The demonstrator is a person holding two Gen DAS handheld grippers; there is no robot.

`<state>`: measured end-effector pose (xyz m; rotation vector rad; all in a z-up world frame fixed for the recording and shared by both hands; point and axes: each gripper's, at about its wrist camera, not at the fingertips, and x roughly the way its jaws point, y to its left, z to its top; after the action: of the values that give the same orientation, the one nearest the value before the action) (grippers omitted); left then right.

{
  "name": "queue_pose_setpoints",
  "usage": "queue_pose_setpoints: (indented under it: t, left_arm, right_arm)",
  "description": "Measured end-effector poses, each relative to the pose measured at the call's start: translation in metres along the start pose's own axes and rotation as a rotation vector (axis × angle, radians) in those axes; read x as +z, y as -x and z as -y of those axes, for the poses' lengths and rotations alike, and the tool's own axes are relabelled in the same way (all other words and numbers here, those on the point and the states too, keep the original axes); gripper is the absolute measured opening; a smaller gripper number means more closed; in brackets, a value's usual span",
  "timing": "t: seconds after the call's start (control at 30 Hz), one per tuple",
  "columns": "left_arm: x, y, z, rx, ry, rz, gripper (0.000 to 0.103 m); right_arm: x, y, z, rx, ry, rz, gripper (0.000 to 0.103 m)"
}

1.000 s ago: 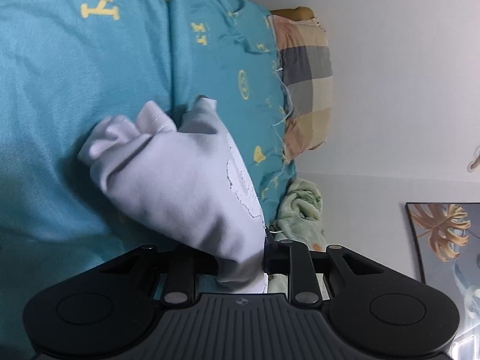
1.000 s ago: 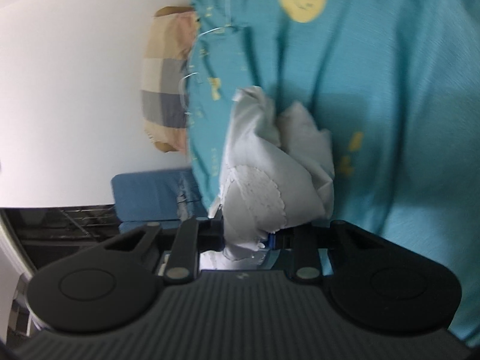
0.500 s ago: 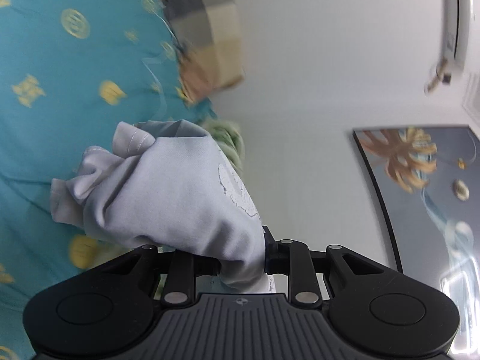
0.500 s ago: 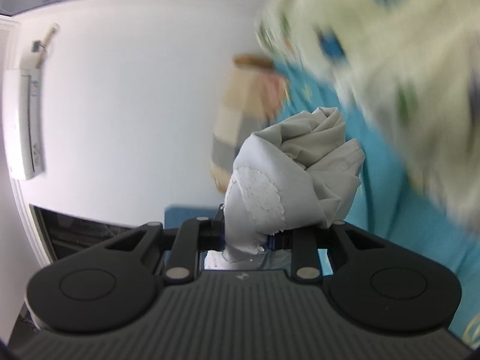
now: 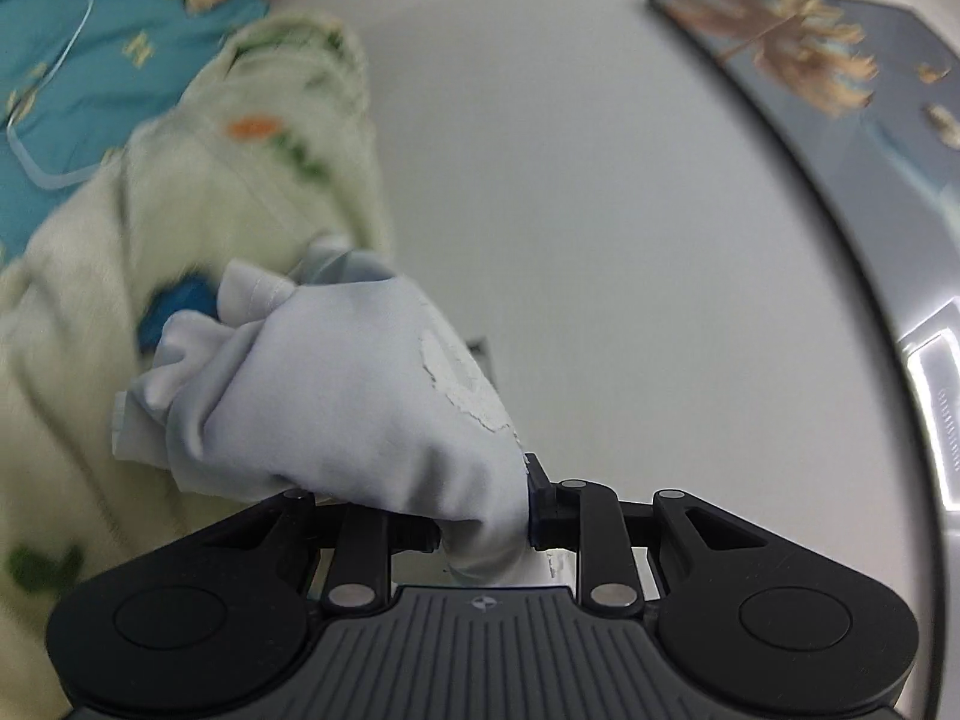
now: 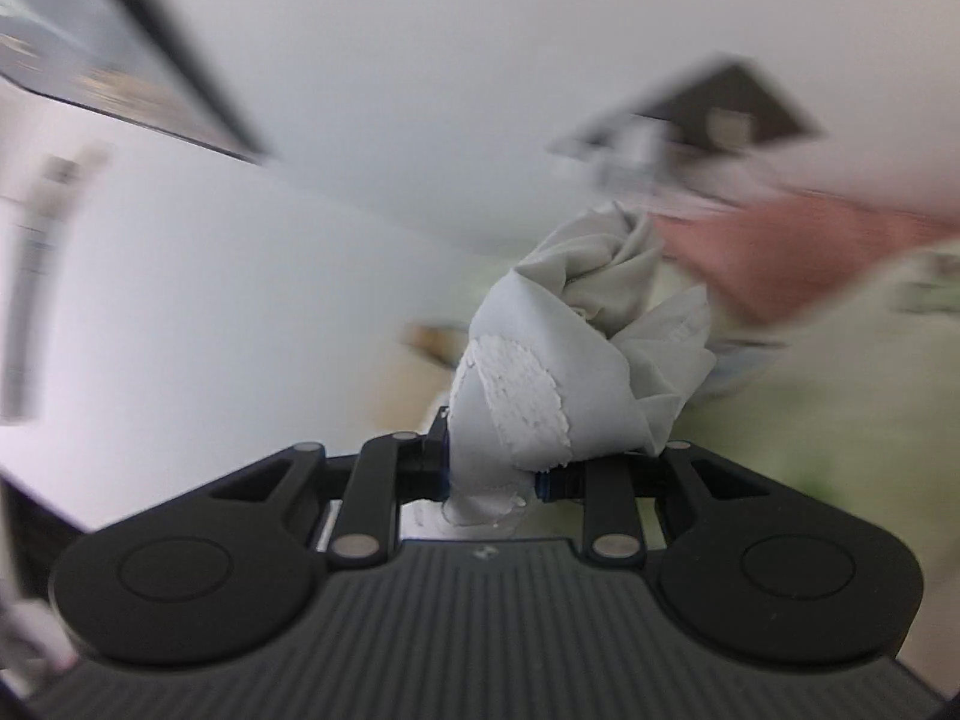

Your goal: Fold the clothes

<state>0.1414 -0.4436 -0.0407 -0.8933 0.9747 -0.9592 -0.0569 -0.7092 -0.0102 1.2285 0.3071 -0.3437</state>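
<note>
A pale grey-white garment (image 5: pixel 336 396) with a cracked white print is bunched up in front of my left gripper (image 5: pixel 483 531), whose jaws are shut on its cloth. The fingertips are buried in the fabric. In the right wrist view another bunch of the same pale garment (image 6: pixel 558 372) fills my right gripper (image 6: pixel 492 477), which is also shut on it. Both bunches are lifted clear of the bed. Whether the two bunches join is hidden.
A cream quilt with a flower pattern (image 5: pixel 198 204) lies on the teal bedspread (image 5: pixel 66 84) at the left. A white wall (image 5: pixel 600 210) carries a framed picture (image 5: pixel 840 78). The right wrist view is blurred; a reddish cloth (image 6: pixel 780 252) shows at right.
Both grippers have swung up and away from the teal bedspread with the garment still clamped. The views now face the wall and the cream quilt, and both have rolled.
</note>
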Motion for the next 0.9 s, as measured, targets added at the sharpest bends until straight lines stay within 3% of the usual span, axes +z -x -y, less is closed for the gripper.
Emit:
queue_pose_setpoints:
  t: [0.03, 0.1, 0.17, 0.27, 0.33, 0.43, 0.53, 0.6, 0.73, 0.9]
  left_arm:
    - [-0.008, -0.003, -0.008, 0.027, -0.038, -0.012, 0.026]
    - [-0.015, -0.003, -0.020, 0.037, -0.064, -0.029, 0.027]
    - [-0.020, -0.001, -0.029, 0.041, -0.082, -0.045, 0.027]
    - [-0.018, 0.005, -0.028, 0.094, -0.141, -0.063, 0.035]
    - [-0.012, 0.008, -0.023, 0.147, -0.184, -0.080, 0.057]
    - [-0.020, 0.025, -0.001, 0.216, -0.265, -0.081, 0.083]
    - [-0.029, 0.044, 0.015, 0.297, -0.373, -0.080, 0.092]
    - [-0.037, 0.060, 0.028, 0.349, -0.439, -0.057, 0.100]
    - [-0.061, 0.109, 0.061, 0.390, -0.542, -0.008, 0.103]
    - [-0.103, 0.177, 0.111, 0.448, -0.706, 0.070, 0.103]
  right_arm:
    - [-0.004, 0.000, 0.014, -0.069, -0.020, -0.032, 0.028]
    - [-0.015, 0.000, 0.039, -0.123, -0.048, -0.070, 0.028]
    - [-0.021, 0.001, 0.053, -0.141, -0.053, -0.075, 0.028]
    - [-0.022, -0.002, 0.055, -0.122, -0.061, -0.071, 0.029]
    - [-0.022, -0.002, 0.049, -0.127, -0.038, -0.087, 0.031]
    - [-0.027, 0.009, 0.034, -0.136, 0.022, -0.092, 0.039]
    - [-0.040, 0.036, 0.013, -0.173, 0.156, -0.057, 0.054]
    - [-0.053, 0.052, -0.002, -0.202, 0.272, -0.048, 0.056]
    - [-0.080, 0.081, -0.023, -0.184, 0.412, -0.037, 0.056]
    - [-0.115, 0.122, -0.051, -0.167, 0.587, 0.038, 0.057]
